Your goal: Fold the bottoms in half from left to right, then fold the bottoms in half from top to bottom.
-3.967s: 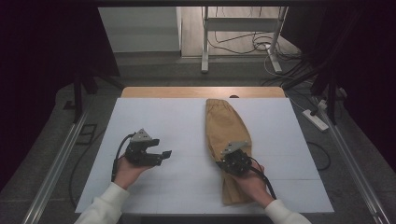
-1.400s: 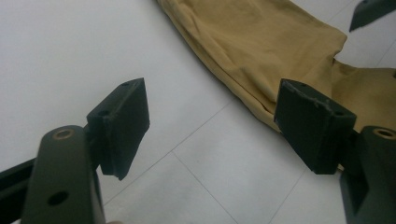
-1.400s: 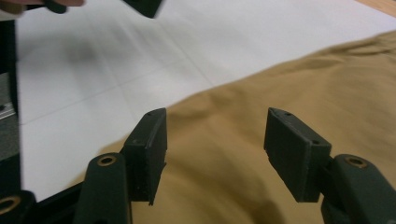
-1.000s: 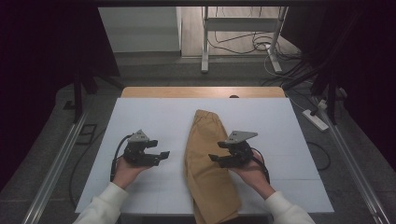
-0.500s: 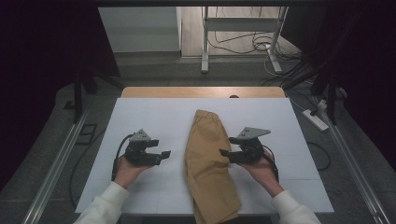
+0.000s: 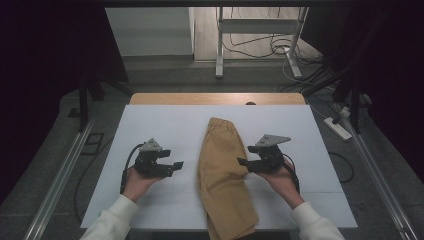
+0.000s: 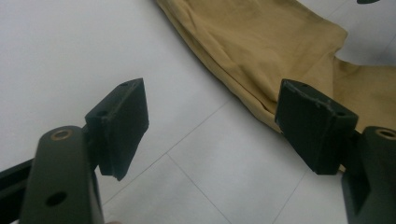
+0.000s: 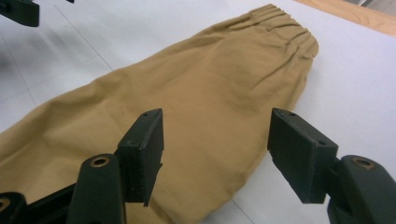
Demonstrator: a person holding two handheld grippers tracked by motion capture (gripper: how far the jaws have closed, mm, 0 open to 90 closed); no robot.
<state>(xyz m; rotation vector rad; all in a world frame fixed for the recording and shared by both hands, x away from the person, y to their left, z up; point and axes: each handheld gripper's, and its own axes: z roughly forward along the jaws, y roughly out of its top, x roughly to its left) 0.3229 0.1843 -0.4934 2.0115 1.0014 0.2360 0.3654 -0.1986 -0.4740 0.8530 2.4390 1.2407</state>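
The tan trousers (image 6: pixel 223 180) lie folded lengthwise down the middle of the white table (image 6: pixel 150 125), waistband at the far end, legs running off the near edge. Both the left gripper (image 6: pixel 176 164) and the right gripper (image 6: pixel 242 162) hover with jaws spread and nothing between them — one at each long edge. To fold well, pinch both layers at the hem end, probably doubled there — then carry it evenly toward the waistband
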